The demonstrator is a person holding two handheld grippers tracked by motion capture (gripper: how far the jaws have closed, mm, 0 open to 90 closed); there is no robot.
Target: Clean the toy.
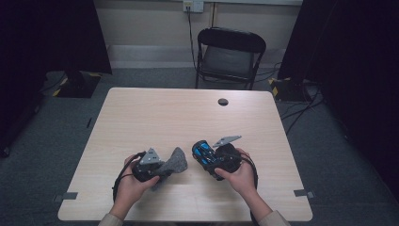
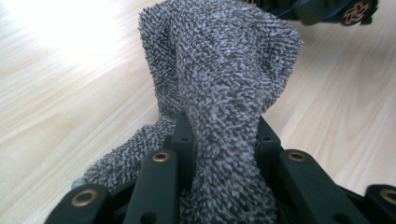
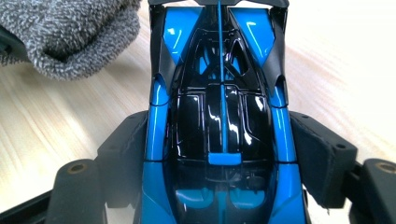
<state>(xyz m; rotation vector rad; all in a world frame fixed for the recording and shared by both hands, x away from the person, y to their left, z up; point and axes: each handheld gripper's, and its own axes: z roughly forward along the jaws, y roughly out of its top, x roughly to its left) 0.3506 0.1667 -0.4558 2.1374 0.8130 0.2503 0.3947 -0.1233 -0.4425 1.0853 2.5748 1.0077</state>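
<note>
High view: I hold both grippers over the near half of the wooden table (image 1: 155,113). The left gripper (image 1: 164,165) sits at about 7 o'clock from the table's middle and the right gripper (image 1: 207,155) at about 5 o'clock. A grey cloth (image 1: 175,160) stands out from the left gripper toward 1 o'clock. A blue and black toy car (image 1: 203,151) sits in the right gripper with one end toward 11 o'clock. Cloth and car are near each other but apart. A black folding chair (image 1: 229,54) stands beyond the table at 12 o'clock, and a dark round cap (image 1: 223,101) lies in the tabletop near the far edge.

Left gripper view: The left gripper (image 2: 224,140) has its jaws pressed against the grey cloth (image 2: 224,79), one on each side. The cloth is pinched into an upright fold that rises toward 12 o'clock. A loose part hangs down at 8 o'clock. Part of the toy car (image 2: 336,9) shows at 1 o'clock.

Right gripper view: The right gripper (image 3: 219,154) has its jaws set fairly wide, clamped on both flanks of the toy car (image 3: 219,116). The car lies lengthwise between them along the 12 to 6 o'clock line. The grey cloth (image 3: 65,32) appears at 10 o'clock, just beside the car, above the table (image 3: 56,121).
</note>
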